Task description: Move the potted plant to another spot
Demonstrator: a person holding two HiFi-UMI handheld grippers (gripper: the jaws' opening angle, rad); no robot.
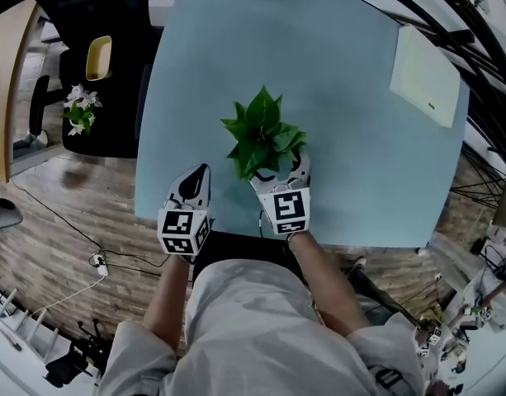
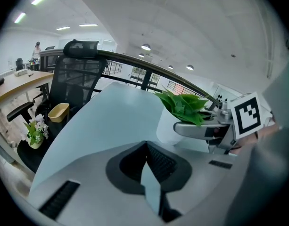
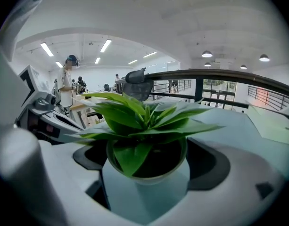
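The potted plant [image 1: 261, 134], green leaves in a white pot [image 3: 146, 189], stands on the pale blue table [image 1: 343, 97] near the middle of its front half. My right gripper [image 1: 284, 170] reaches it from the front edge, and its jaws close on either side of the pot just below the rim [image 3: 149, 159]. The left gripper view shows that same plant [image 2: 182, 105] and the right gripper [image 2: 201, 128] beside it. My left gripper [image 1: 199, 176] hovers over the table's front edge, left of the plant, shut on nothing [image 2: 146, 147].
A white sheet [image 1: 424, 74] lies at the table's far right corner. Left of the table stands a black office chair [image 1: 112, 97] carrying a yellow bowl [image 1: 98, 58] and a small flowering plant [image 1: 81, 110]. A railing runs behind the table. People stand at distant desks.
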